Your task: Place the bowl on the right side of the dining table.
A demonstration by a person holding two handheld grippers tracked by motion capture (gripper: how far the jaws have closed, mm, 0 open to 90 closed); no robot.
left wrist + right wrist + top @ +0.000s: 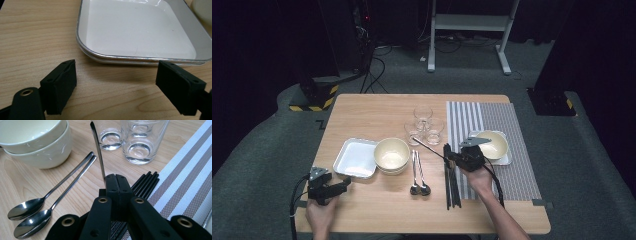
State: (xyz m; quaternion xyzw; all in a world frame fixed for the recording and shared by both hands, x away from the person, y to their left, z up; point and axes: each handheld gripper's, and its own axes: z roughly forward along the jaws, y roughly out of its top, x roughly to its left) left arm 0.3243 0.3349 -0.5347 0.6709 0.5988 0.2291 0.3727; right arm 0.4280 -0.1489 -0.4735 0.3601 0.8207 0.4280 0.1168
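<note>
My right gripper (452, 158) (116, 178) is shut on a thin metal utensil handle (429, 148) (98, 150). The handle sticks out past the jaws toward the glasses, and its other end is hidden under the gripper. Just beneath lie several black chopsticks (452, 186) (145, 182) along the edge of the striped placemat (512, 170) (185, 177). Two spoons (419, 176) (50, 202) lie side by side to the left of them. My left gripper (343, 185) (117, 75) rests near the table's front left, open with nothing between its jaws, pointing at the white square tray (354, 159) (140, 32).
Two stacked cream bowls (391, 155) (35, 142) stand right of the tray. Three clear glasses (424, 125) (140, 142) cluster behind the spoons. Another cream bowl (495, 144) sits on a white plate on the placemat, close behind my right hand.
</note>
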